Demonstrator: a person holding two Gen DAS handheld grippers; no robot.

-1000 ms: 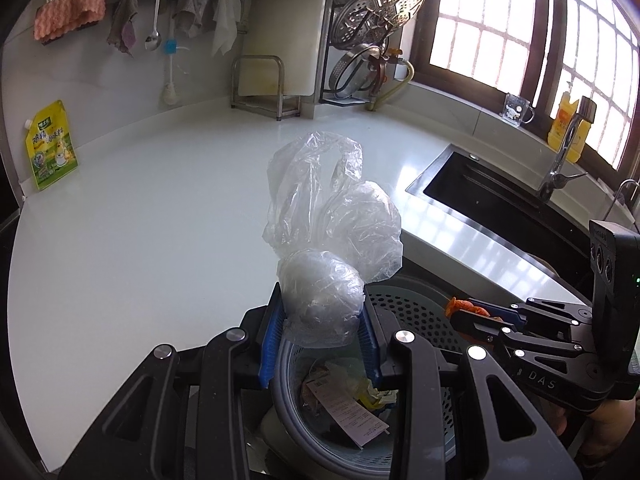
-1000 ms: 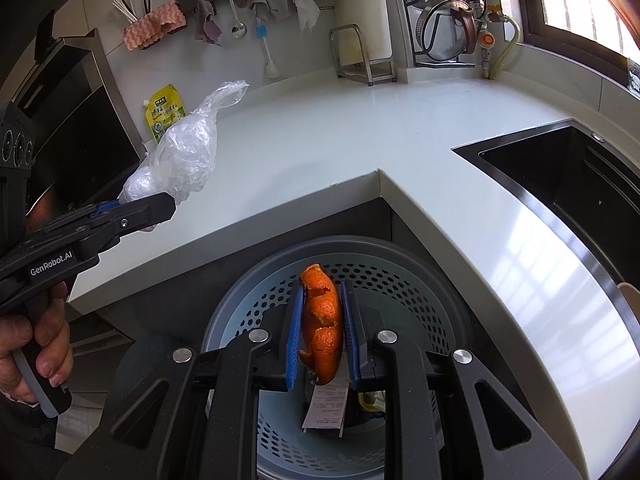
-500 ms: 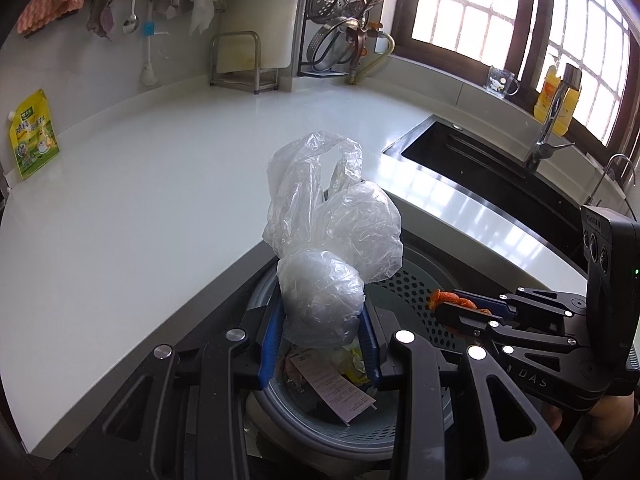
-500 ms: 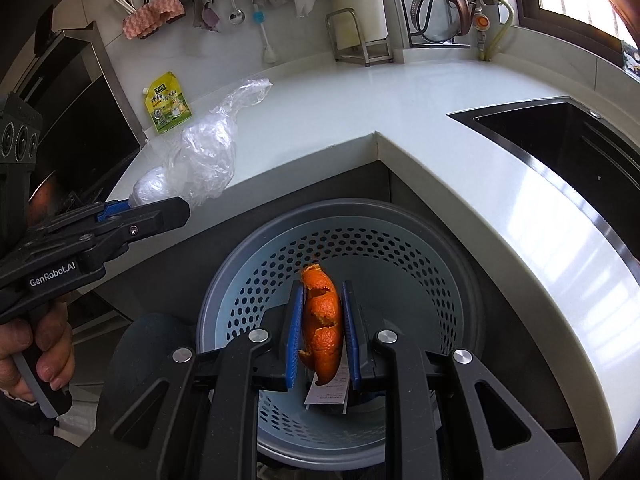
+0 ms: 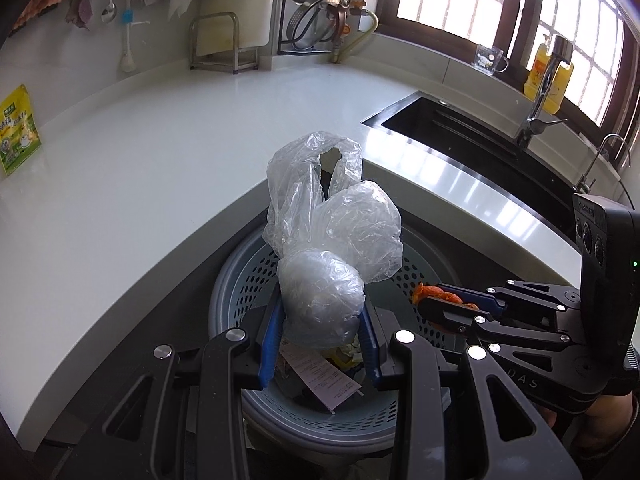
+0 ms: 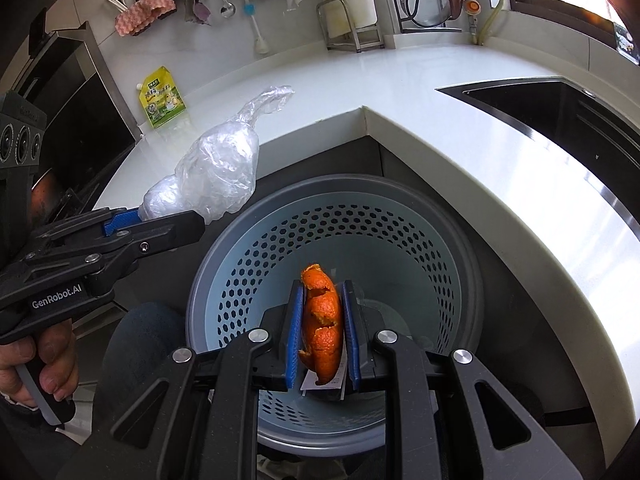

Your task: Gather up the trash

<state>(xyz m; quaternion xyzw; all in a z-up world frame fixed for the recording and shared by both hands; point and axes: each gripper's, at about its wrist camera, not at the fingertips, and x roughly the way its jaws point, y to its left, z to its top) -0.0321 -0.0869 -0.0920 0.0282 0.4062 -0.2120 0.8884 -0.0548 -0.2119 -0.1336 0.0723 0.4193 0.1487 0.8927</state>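
Note:
My left gripper [image 5: 322,312] is shut on a crumpled clear plastic bag [image 5: 336,236], held over the mouth of a round perforated grey-blue trash bin [image 5: 244,280]. A receipt [image 5: 320,376] and other scraps lie inside the bin. My right gripper [image 6: 321,320] is shut on a curled piece of orange peel [image 6: 322,312], also above the bin [image 6: 248,256]. In the right wrist view the left gripper [image 6: 168,220] with the bag [image 6: 212,176] hangs over the bin's left rim. In the left wrist view the right gripper [image 5: 432,300] with the peel [image 5: 426,291] sits at the bin's right.
The bin stands below the inner corner of a white L-shaped counter [image 5: 160,168]. A black sink [image 5: 472,140] with a tap [image 5: 540,96] lies to the right. A yellow-green pouch [image 6: 162,98] leans at the back wall. A person's hand [image 6: 32,364] grips the left handle.
Both grippers have sunk toward the bin with their loads still held. The bin now fills more of each view and the counter edge has slid back.

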